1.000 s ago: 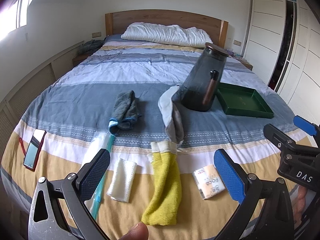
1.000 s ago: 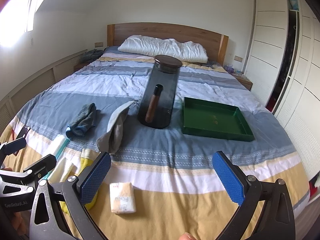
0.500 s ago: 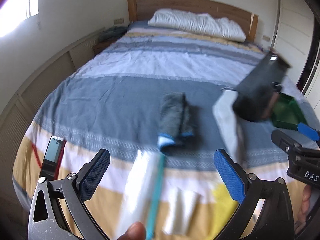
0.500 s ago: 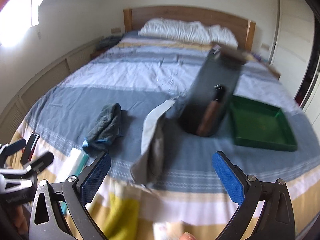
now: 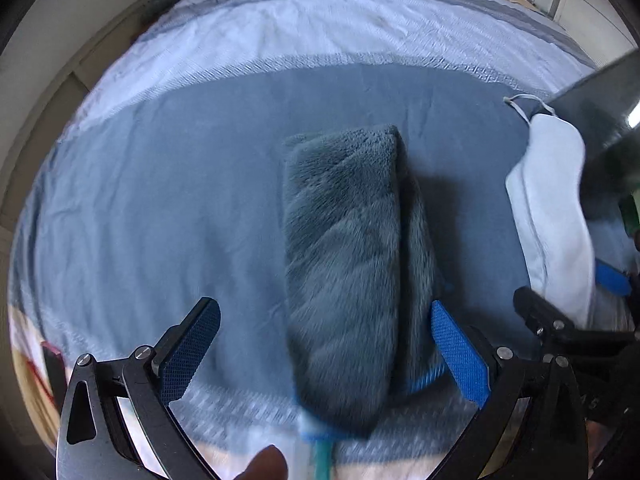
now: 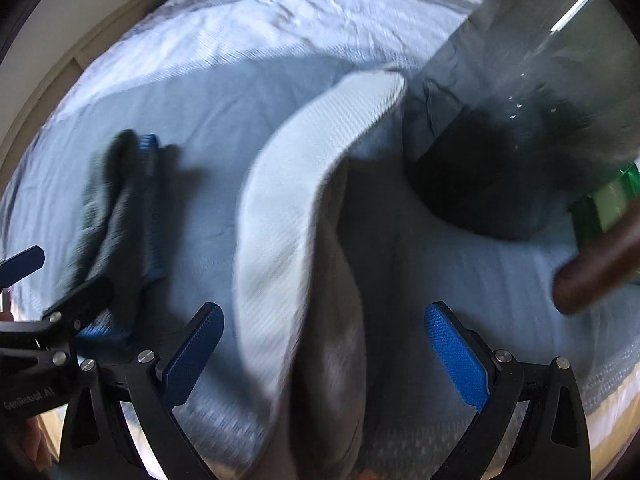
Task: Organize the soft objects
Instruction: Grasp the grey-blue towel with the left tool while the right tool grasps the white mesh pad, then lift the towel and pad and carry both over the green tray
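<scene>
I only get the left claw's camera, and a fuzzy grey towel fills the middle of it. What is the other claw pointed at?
Observer: The right claw is open, with a white and grey cloth lying between its two blue pads.
Visitor: Is that the white strip at the edge of my screen?
Observer: It looks so. In the right view its far end curls up beside a dark see-through jar, which your view only clips.
Visitor: Anything else over there?
Observer: A brown rounded handle pokes in from the right, in front of something green.
Visitor: And my towel?
Observer: The grey towel lies left of the cloth, apart from it, with the left claw open around its near end.
</scene>
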Motion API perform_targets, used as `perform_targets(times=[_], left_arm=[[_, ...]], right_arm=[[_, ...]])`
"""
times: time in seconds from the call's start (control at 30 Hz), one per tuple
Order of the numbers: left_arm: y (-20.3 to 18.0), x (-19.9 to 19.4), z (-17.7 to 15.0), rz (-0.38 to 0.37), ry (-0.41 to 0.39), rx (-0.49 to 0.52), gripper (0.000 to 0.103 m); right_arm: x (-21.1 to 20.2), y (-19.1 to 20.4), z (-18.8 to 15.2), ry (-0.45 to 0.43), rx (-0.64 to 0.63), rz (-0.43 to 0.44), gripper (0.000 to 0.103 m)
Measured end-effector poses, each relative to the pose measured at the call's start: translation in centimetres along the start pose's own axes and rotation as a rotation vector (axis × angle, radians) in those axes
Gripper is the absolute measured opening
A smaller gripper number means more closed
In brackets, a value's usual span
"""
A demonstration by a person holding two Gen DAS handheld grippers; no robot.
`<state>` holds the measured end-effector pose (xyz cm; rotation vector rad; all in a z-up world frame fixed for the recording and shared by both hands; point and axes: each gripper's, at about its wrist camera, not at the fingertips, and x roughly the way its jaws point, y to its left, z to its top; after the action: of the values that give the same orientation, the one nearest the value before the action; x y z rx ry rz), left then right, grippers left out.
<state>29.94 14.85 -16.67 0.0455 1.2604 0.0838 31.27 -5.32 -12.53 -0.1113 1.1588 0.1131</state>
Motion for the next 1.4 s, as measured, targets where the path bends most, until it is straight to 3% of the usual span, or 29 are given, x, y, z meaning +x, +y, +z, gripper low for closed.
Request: perform_targets(times=[0.47,0.5,0.6,0.67,0.73,0.8,0.83,0.97,1.2,1.33,1.4], left_arm=[[-0.7,3.2,1.5,0.013,0.081,-0.046,0.102],[-0.8,3.2,1.7,0.013,0.081,-0.043,0.101],[-1.3,2.9,2.0,0.007,0.089,-0.042,0.086],[-2.1,2.5,2.0,-0.011,0.084,-0.018,0.060],[-3.0,2.0,2.0,-0.014,0.080,0.002,0.046],[-3.1,1.7,1.9,-0.009,0.072,-0.001,0.034],[-3.0,1.5,1.8,-0.003,0.068,-0.006,0.028],[-2.6,0.4,1.4,-0.017,0.050,-0.018,0.023],[-1.9,-1.8,0.0,0.006,0.024,-0.024,0.022],[-3.3,-3.6,-0.7,0.015,-0.009,-0.037,0.022],[-3.1,-4.3,-0.9,0.013,-0.030,-0.059,0.022]], right_arm=[[5.6,-1.2,3.9,-0.026,-0.038,-0.030,0.093],[5.8,-0.3,3.8,-0.031,-0.046,-0.033,0.088],[6.4,0.0,4.3,-0.044,-0.069,-0.028,0.070],[6.6,0.0,4.6,-0.049,-0.072,-0.019,0.051],[6.8,0.3,4.8,-0.055,-0.079,-0.012,0.025],[7.3,0.2,5.3,-0.059,-0.073,-0.006,0.015],[7.5,0.1,5.5,-0.063,-0.073,-0.003,0.012],[7.8,0.0,6.0,-0.084,-0.081,0.006,0.011],[8.1,1.3,6.7,-0.133,-0.114,0.011,0.010],[7.3,1.3,6.6,-0.158,-0.106,0.029,0.010],[5.2,1.1,4.5,-0.180,-0.106,0.037,0.010]])
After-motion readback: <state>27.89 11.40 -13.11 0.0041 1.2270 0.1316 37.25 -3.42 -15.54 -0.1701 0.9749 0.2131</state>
